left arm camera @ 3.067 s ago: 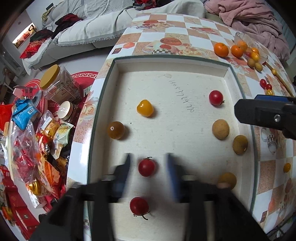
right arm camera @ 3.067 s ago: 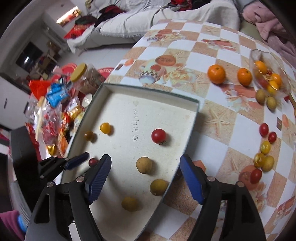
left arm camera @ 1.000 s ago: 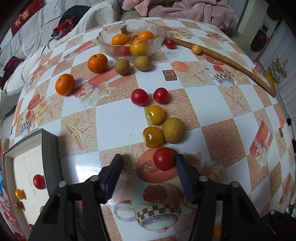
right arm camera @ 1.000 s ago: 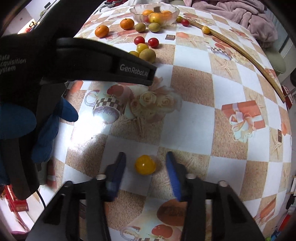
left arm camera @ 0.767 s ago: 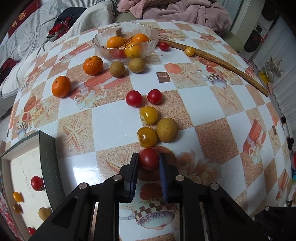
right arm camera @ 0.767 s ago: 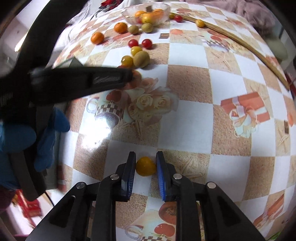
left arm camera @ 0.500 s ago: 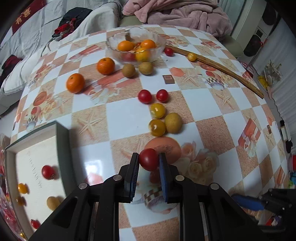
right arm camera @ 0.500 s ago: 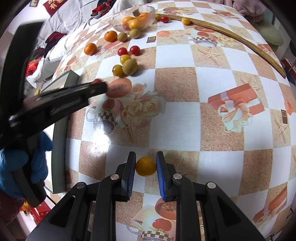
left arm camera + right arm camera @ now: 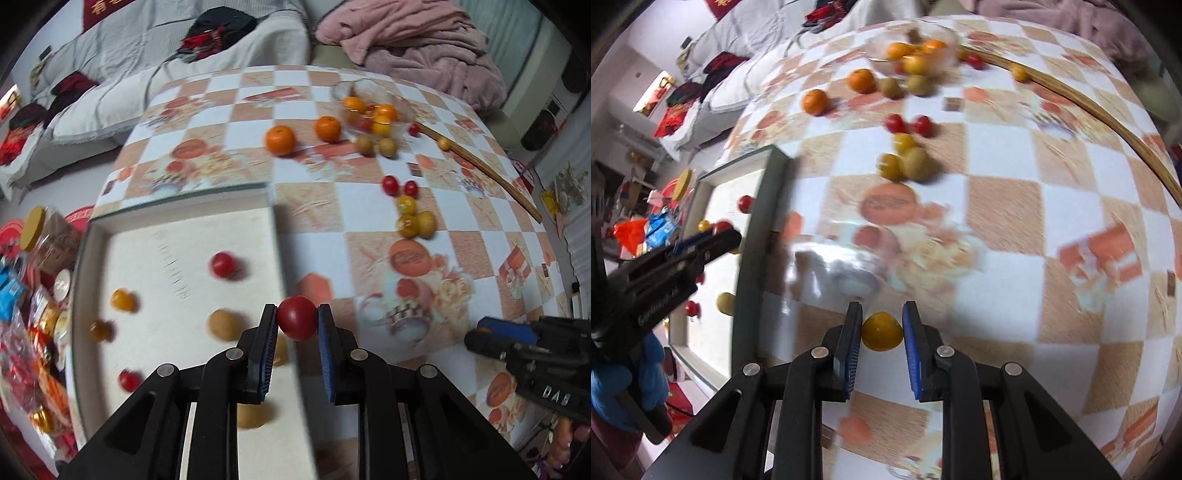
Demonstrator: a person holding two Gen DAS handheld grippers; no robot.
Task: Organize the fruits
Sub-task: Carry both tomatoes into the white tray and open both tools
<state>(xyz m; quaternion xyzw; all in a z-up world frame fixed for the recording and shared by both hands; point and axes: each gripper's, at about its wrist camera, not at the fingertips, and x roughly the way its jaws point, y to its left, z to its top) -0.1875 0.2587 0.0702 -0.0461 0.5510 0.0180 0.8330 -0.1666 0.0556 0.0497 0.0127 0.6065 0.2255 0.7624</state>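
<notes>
While the left gripper (image 9: 297, 326) clenches a red tomato (image 9: 297, 322) and the right gripper (image 9: 881, 334) a yellow tomato (image 9: 881, 331), clear the tray (image 9: 275, 236) wall first; lower inside an open patch; release gently.

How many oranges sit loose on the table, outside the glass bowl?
2. One orange lies farthest left of the bowl; the second orange sits closer to it. Orange fruit inside the bowl is not counted, and more may be hidden there.
</notes>
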